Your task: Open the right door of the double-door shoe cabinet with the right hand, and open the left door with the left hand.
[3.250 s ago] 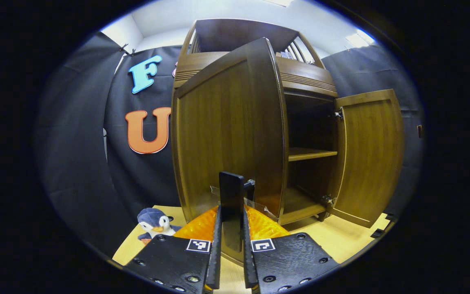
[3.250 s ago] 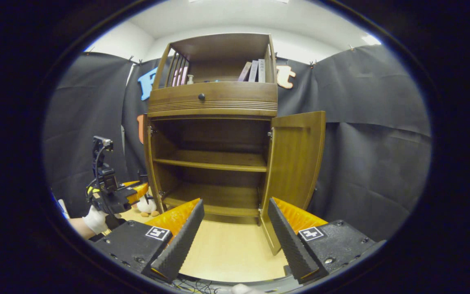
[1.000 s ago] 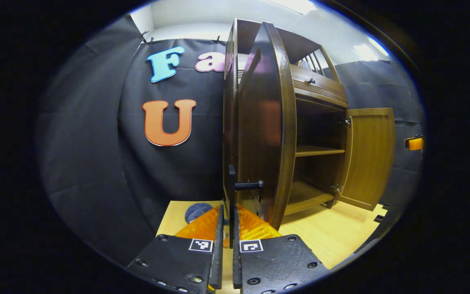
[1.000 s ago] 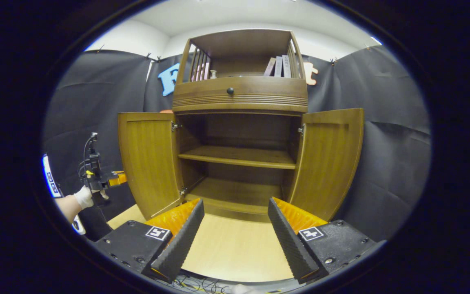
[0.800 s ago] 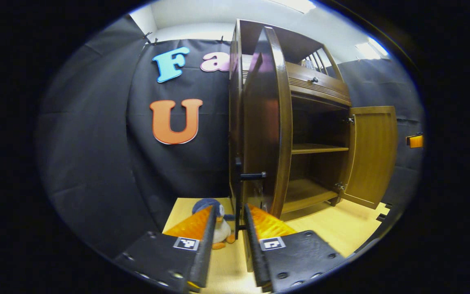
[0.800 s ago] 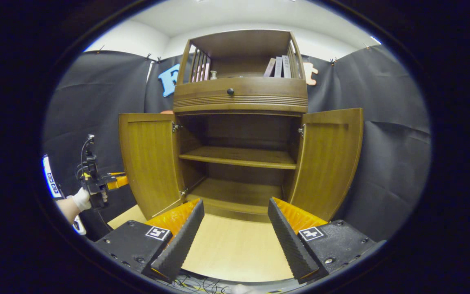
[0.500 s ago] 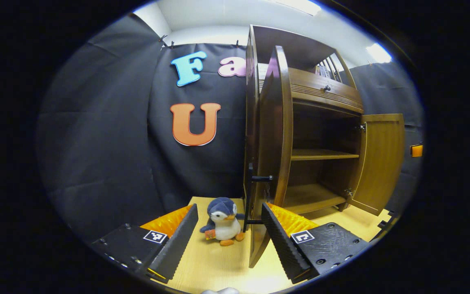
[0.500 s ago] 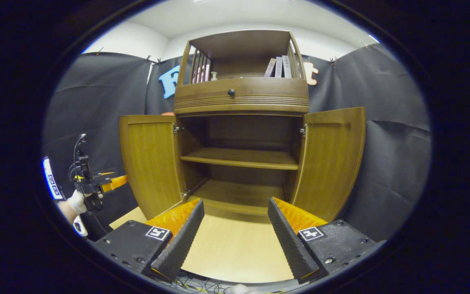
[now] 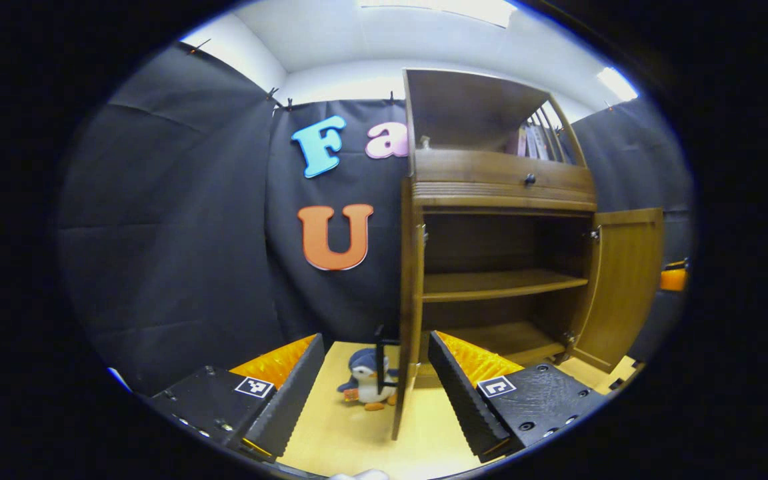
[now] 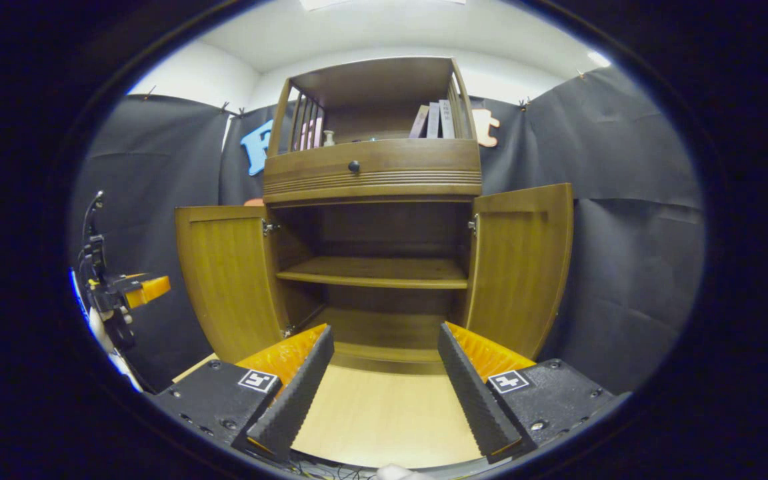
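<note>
Pretty sure the job is basically done at this point. In the right gripper view the cabinet [image 10: 374, 173] sits dead ahead and both doors stand wide: the left door [image 10: 227, 280] swung out at about 9 o'clock, the right door [image 10: 521, 267] at about 3 o'clock, with the middle shelf [image 10: 371, 272] and the floor of the cabinet fully exposed and nothing on them that I can see. The right claw [image 10: 384, 380] is open, fingers spread wide with nothing between them, hanging over the light counter [image 10: 384, 420] in front of the cabinet, clear of both doors. In the left gripper view the left claw [image 9: 374, 387] is open too and empty, and the left door [image 9: 409, 313] shows edge-on just between its fingers further ahead, its dark handle [image 9: 379, 360] sticking out on the 9 o'clock side, not touched by either finger. There's a little penguin plush [image 9: 365, 387] on the counter right by that handle, near the door's bottom edge. You can also spot the left claw [image 10: 147, 288] off at 9 o'clock in the right gripper view, well apart from the door. So my read: we're at the release-and-back-off stage. Next move is just pulling both claws straight back without clipping the left door edge or nudging the penguin. If anything needed more, it'd be a touch more swing on the doors, but they look open enough to me.
</note>
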